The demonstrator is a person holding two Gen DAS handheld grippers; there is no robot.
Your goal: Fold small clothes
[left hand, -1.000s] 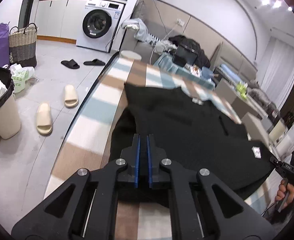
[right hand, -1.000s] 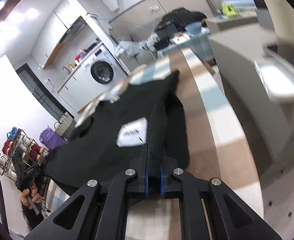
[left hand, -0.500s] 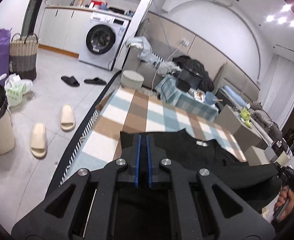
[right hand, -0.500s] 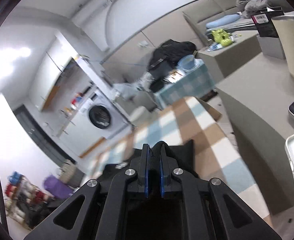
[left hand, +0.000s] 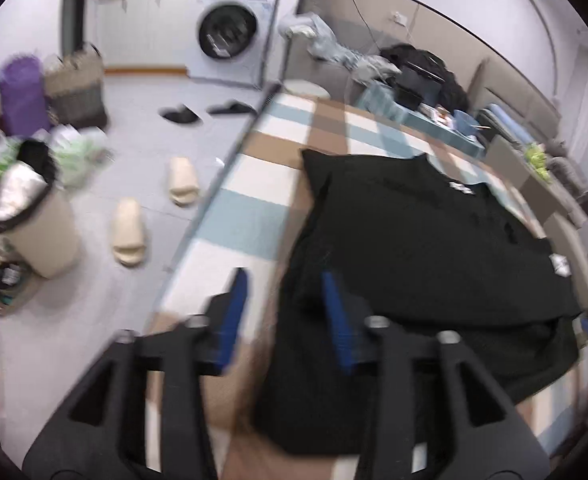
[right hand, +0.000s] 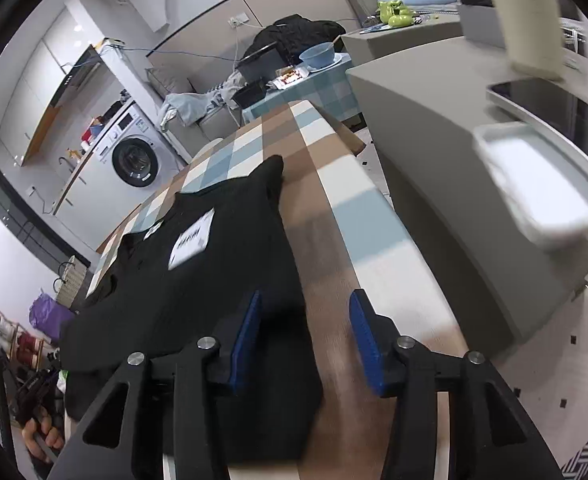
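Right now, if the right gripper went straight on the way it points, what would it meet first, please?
Probably the checked table: the right gripper, its jaws opening with nothing pinched, points down past the black garment's edge onto bare brown check, though depth is hard to judge.

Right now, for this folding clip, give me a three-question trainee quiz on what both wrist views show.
1. True or false: the black garment lies on the checked tablecloth.
2. The left gripper and right gripper are: A) clamped on the cloth, B) opening, pads clear of the cloth, C) out of view.
3. Fill in: on the floor beside the table lie two beige ____.

Key: 1 true. 2 B. 3 slippers.
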